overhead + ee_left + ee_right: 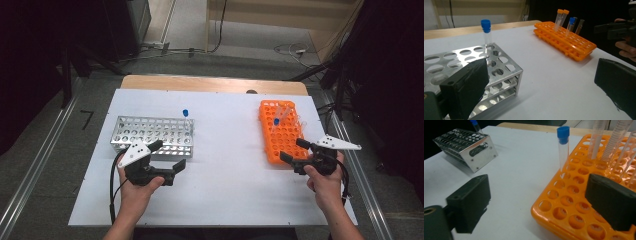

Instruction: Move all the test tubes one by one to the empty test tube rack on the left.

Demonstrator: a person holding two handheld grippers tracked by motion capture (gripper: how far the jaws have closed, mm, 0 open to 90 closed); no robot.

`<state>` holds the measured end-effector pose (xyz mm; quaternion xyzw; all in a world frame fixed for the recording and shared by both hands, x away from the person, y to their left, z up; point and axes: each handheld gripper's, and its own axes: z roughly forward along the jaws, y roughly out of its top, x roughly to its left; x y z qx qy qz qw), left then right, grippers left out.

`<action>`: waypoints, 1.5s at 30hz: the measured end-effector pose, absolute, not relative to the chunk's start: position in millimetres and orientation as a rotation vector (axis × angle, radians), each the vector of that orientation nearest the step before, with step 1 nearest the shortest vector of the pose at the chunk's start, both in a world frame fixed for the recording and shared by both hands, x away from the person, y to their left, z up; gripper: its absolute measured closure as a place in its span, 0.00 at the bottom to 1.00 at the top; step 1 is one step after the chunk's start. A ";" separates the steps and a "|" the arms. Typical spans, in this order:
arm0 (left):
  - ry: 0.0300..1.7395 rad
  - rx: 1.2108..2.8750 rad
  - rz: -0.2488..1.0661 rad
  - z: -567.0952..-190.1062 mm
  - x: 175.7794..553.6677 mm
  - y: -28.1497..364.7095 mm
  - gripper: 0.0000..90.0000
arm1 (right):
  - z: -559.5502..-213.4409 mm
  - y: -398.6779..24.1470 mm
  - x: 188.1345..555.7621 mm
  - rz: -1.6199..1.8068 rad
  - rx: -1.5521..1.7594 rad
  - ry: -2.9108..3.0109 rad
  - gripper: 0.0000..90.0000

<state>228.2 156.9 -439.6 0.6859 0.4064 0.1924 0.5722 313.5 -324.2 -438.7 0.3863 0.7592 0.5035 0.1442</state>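
A silver metal rack (152, 135) stands at the left of the white sheet, with one blue-capped tube (185, 116) upright in its far right corner. Just in front of it my left gripper (169, 155) is open and empty; in the left gripper view its jaws frame the rack (499, 65) and that tube (486, 30). At the right, an orange rack (282, 132) holds several tubes, one of them blue-capped (563, 145). My right gripper (292, 149) is open at this rack's near end (574, 202), one jaw over the holes, nothing between the jaws.
The white sheet (225, 175) covers most of the table, with a wooden strip (210, 83) bare along the back. Open room lies between the two racks. Metal rails and cables run on the floor at both sides.
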 end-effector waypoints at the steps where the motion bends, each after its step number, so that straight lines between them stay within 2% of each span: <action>1: 0.954 1.606 0.449 -440.3 227.2 158.1 0.00 | -438.6 -322.9 315.5 1.445 1.121 2.180 0.16; 8: 0.969 1.611 0.435 -445.6 224.8 160.3 0.00 | -441.8 -309.3 335.5 1.338 1.172 2.147 0.42; 17: 0.965 1.619 0.433 -447.1 224.8 158.6 0.00 | -449.3 -295.7 363.0 1.276 1.220 2.165 0.65; 32: 0.951 1.634 0.421 -448.5 225.1 154.4 0.00 | -460.8 -276.2 382.1 1.072 1.294 2.169 0.77; 34: 0.948 1.635 0.421 -448.5 225.0 154.0 0.00 | -462.4 -274.2 382.7 1.058 1.297 2.156 0.81; 45: 0.945 1.641 0.419 -448.6 224.9 152.6 0.00 | -460.9 -273.3 380.1 1.050 1.252 2.125 0.84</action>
